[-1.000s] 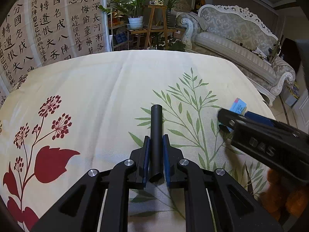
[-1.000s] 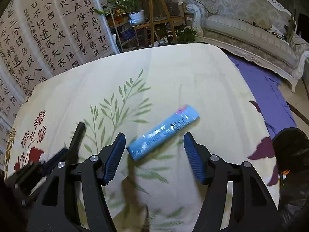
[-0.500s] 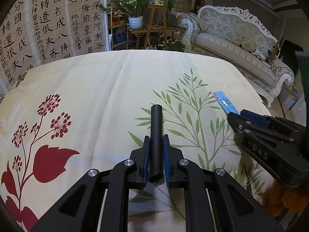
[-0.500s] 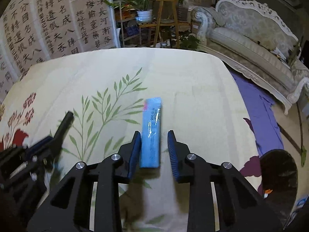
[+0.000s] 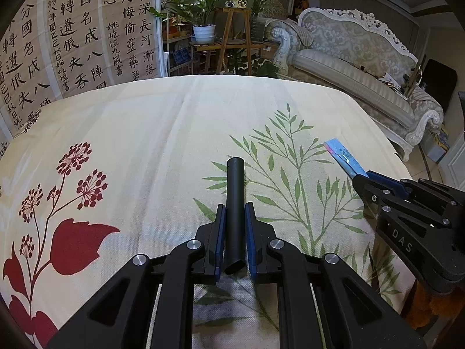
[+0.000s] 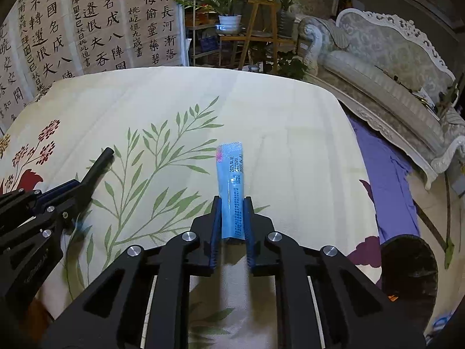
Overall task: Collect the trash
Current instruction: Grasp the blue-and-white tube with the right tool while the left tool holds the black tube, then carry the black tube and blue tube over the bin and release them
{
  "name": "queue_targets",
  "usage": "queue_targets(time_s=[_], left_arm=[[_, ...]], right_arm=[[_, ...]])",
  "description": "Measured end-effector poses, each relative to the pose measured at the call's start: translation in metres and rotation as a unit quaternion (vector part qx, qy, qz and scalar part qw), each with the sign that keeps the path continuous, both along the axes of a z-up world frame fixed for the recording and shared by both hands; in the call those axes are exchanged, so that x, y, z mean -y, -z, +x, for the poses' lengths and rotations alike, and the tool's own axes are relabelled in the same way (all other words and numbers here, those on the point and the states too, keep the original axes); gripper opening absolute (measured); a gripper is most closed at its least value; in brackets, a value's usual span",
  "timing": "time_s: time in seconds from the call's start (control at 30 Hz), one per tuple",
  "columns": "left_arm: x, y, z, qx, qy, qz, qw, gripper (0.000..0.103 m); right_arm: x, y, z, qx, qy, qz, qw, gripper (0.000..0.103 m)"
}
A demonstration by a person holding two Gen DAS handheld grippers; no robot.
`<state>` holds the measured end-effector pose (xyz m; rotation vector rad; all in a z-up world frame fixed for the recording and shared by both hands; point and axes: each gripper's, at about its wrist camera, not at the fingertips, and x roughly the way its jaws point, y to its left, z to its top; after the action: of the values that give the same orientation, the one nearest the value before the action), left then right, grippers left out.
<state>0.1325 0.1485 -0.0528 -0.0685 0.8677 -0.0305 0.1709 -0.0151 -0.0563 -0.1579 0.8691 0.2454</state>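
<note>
Two pieces held | our left gripper [image 5: 235, 218] pinches a black tube [image 5: 235, 200], matte and rigid | our right gripper [image 6: 232, 215] pinches a blue sachet [image 6: 231, 183], flat, glossy, above the cloth [image 6: 290, 133] | step: pickup done | next, we judge: carry to the dark bin [image 6: 409, 270]
</note>
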Motion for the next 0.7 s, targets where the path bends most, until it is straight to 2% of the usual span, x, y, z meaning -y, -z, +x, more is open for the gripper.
queue_targets(time_s=[0.4, 0.7], left_arm=[[0.003, -0.002, -0.003, 0.003, 0.003, 0.009, 1.0000, 0.014], [0.022, -0.010, -0.033, 0.020, 0.016, 0.013, 0.9996, 0.014]], right_arm=[[0.015, -0.007, -0.030, 0.007, 0.017, 0.022, 1.000, 0.012], [0.039, -0.019, -0.076, 0.027, 0.030, 0.035, 0.999, 0.012]])
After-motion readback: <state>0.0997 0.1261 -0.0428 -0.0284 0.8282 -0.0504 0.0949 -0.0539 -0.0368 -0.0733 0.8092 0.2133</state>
